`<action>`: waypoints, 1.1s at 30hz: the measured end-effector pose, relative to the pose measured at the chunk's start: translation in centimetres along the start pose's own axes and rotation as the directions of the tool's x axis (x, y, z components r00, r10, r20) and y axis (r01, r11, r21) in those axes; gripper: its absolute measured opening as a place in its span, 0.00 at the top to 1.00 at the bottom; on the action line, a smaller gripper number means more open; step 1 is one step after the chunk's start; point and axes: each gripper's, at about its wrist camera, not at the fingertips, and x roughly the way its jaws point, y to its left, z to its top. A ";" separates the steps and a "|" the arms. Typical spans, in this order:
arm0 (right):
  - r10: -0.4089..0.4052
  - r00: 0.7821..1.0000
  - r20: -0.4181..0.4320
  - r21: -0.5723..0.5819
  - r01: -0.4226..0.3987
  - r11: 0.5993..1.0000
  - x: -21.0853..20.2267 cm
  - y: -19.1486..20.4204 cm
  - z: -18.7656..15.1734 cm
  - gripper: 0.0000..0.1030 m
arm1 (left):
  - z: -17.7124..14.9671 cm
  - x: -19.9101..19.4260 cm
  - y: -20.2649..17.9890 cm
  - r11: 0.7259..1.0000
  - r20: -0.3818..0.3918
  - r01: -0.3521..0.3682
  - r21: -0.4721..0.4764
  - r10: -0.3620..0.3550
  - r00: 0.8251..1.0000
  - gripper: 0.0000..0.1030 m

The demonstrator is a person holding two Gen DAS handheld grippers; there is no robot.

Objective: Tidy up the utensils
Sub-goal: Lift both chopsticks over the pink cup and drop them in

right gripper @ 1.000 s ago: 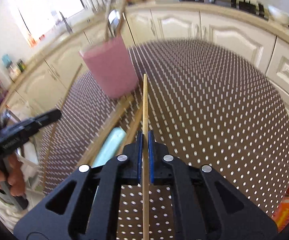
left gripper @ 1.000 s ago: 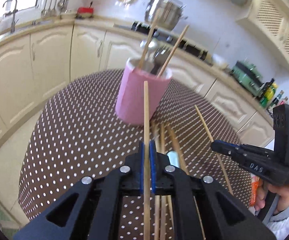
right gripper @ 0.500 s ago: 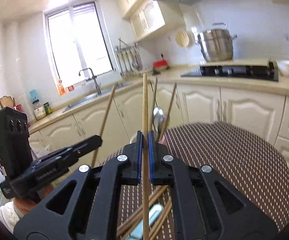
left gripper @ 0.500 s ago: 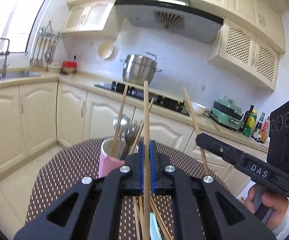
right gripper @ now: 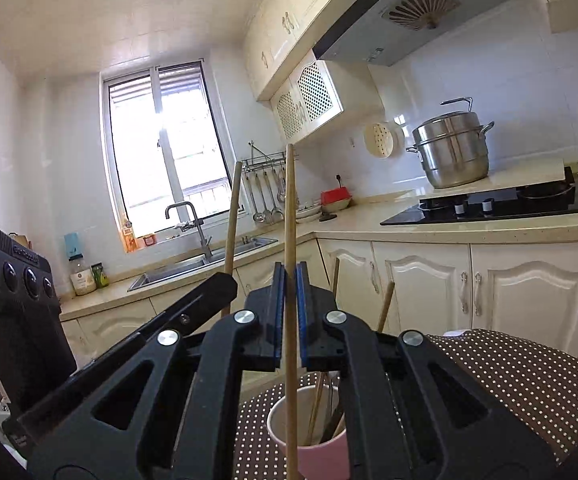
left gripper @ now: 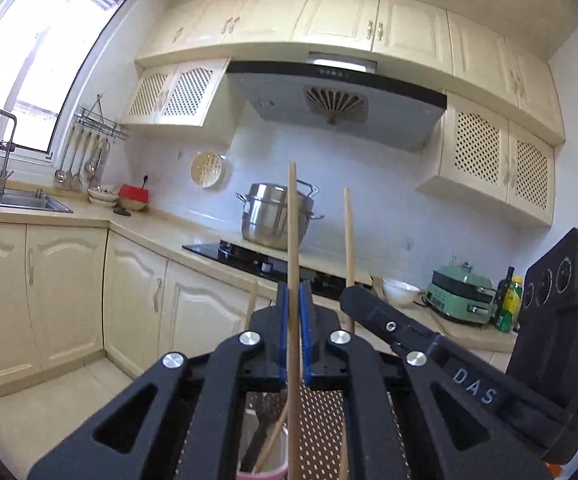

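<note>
My left gripper (left gripper: pixel 293 308) is shut on a wooden chopstick (left gripper: pixel 292 232) held upright above the pink cup (left gripper: pixel 263 474), whose rim shows at the bottom edge. My right gripper (right gripper: pixel 289 292) is shut on another wooden chopstick (right gripper: pixel 289 208), also upright, its lower end beside the pink cup (right gripper: pixel 321 460). The cup holds several chopsticks and metal utensils. Each gripper shows in the other's view, the right one (left gripper: pixel 373 308) and the left one (right gripper: pixel 209 288), each with its chopstick sticking up.
The cup stands on a brown dotted tablecloth (right gripper: pixel 509 368). Behind are cream cabinets (left gripper: pixel 69 292), a sink (right gripper: pixel 197 264), a black hob (right gripper: pixel 489 204) with a steel pot (right gripper: pixel 453 148), and a green appliance (left gripper: pixel 461 292).
Both grippers have lifted their chopsticks off the table and tilted them upright, ending above the pink cup; the views swung from the tabletop up to the kitchen wall.
</note>
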 end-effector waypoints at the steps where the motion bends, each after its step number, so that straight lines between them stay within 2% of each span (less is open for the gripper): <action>1: 0.001 1.000 0.010 -0.003 -0.001 1.000 0.5 0.0 0.1 0.94 | 0.1 0.3 0.1 1.000 0.013 0.000 -0.003 0.000 1.000 0.95; 6: -0.006 0.999 0.052 -0.005 0.006 1.000 1.8 -0.5 -0.4 0.94 | 0.2 2.4 0.9 0.999 0.069 -0.025 -0.021 0.026 0.997 0.95; 13: -0.028 0.998 0.054 -0.013 0.029 1.000 3.6 -1.3 -1.2 0.94 | -1.2 4.6 2.5 0.998 0.075 -0.063 -0.025 0.065 0.995 0.95; 20: -0.031 0.999 0.014 0.000 0.031 1.000 4.1 -2.0 -2.8 0.94 | -3.2 5.4 3.4 0.996 0.000 -0.092 -0.005 0.092 0.996 0.95; 33: -0.044 0.999 -0.030 -0.003 0.044 0.999 1.3 -1.3 -4.1 0.94 | -4.5 1.6 3.7 0.993 -0.069 -0.112 0.042 0.115 0.991 0.94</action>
